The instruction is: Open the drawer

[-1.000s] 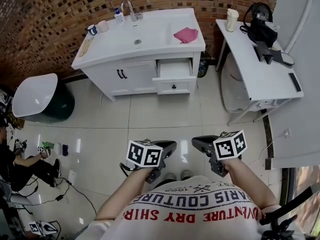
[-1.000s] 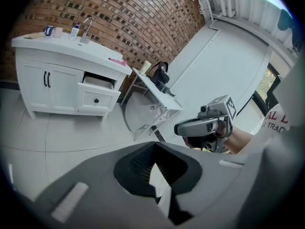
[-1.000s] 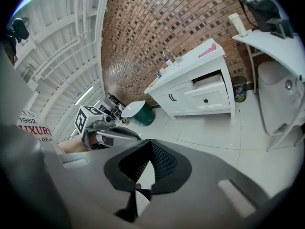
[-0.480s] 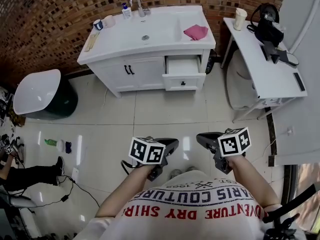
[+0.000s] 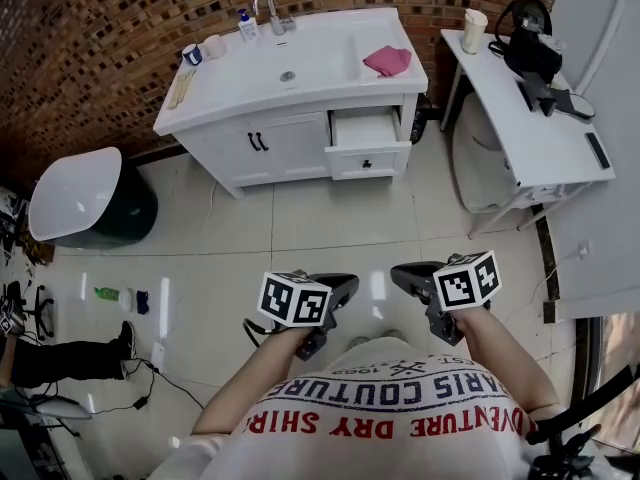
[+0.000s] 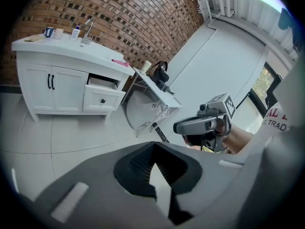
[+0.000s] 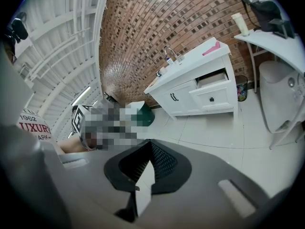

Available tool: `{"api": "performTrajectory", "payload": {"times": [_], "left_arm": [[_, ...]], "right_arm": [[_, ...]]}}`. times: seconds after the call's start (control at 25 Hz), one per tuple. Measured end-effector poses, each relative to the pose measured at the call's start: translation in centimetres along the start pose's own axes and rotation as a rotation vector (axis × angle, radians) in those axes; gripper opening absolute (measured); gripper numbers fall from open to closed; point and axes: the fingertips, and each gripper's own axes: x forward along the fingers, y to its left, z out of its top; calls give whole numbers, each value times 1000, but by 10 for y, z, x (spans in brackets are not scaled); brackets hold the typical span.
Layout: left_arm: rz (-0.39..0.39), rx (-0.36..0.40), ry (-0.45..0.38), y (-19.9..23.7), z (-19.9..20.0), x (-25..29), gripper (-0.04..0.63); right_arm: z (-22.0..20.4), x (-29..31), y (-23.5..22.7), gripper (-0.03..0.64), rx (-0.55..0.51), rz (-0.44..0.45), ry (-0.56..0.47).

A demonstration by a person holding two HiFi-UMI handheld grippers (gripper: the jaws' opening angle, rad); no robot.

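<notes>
A white vanity (image 5: 270, 148) stands against the brick wall. Its top right drawer (image 5: 367, 160) is pulled out, showing a pale inside and a small black knob on the front. The same drawer (image 6: 101, 98) shows in the left gripper view, and the drawer (image 7: 212, 98) in the right gripper view. My left gripper (image 5: 345, 287) and right gripper (image 5: 398, 276) are held close to my body over the tiled floor, far from the vanity. Both are shut with nothing held. The left gripper (image 6: 153, 162) and right gripper (image 7: 148, 160) each show jaws meeting at the tip.
A pink cloth (image 5: 386, 60), a tap (image 5: 268, 13) and small bottles sit on the vanity top. A white table (image 5: 535, 133) at the right carries a black device (image 5: 530, 48) and a cup (image 5: 474, 30). A green, white-topped tub (image 5: 85, 198) stands left. Cables (image 5: 130, 403) lie on the floor.
Both grippers shifted slightly right and up in the head view as the view itself moved. The drawer stands pulled out the same amount. A person's legs at the left edge drew back.
</notes>
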Motion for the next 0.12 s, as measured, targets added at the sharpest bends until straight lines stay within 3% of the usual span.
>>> {"api": "performTrajectory", "payload": {"times": [0.12], "left_arm": [[-1, 3, -4, -1, -1, -2, -11]], "right_arm": [[-2, -1, 2, 6, -6, -2, -3]]}}
